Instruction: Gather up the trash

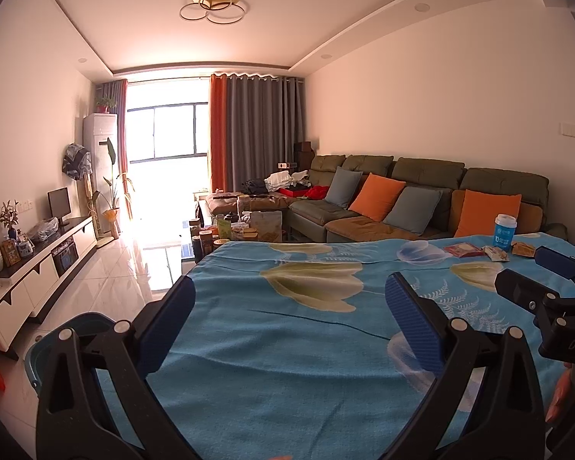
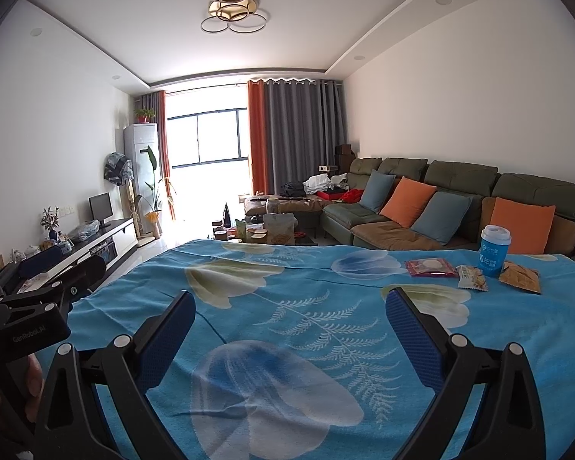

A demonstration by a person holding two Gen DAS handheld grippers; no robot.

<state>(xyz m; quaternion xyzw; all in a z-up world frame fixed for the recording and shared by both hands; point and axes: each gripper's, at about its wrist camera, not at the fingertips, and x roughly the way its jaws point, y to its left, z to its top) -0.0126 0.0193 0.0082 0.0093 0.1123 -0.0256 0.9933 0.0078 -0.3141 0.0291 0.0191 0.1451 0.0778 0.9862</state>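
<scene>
A table with a blue floral cloth point(image 2: 287, 306) fills both views. At its far right lie a red snack wrapper point(image 2: 431, 267), a small pale wrapper point(image 2: 472, 278), an orange-brown wrapper point(image 2: 520, 278) and a blue cup with a white lid point(image 2: 493, 251). They also show in the left wrist view: the cup point(image 1: 504, 232) and the red wrapper point(image 1: 464, 250). My left gripper point(image 1: 289, 303) is open and empty over the near left of the cloth. My right gripper point(image 2: 289, 308) is open and empty over the near middle, well short of the trash.
A blue bin point(image 1: 71, 329) stands on the floor at the table's left edge. A green sofa point(image 2: 460, 199) with orange and blue cushions is behind the table. A cluttered coffee table point(image 1: 234, 230) and a TV cabinet point(image 1: 38, 268) stand further off.
</scene>
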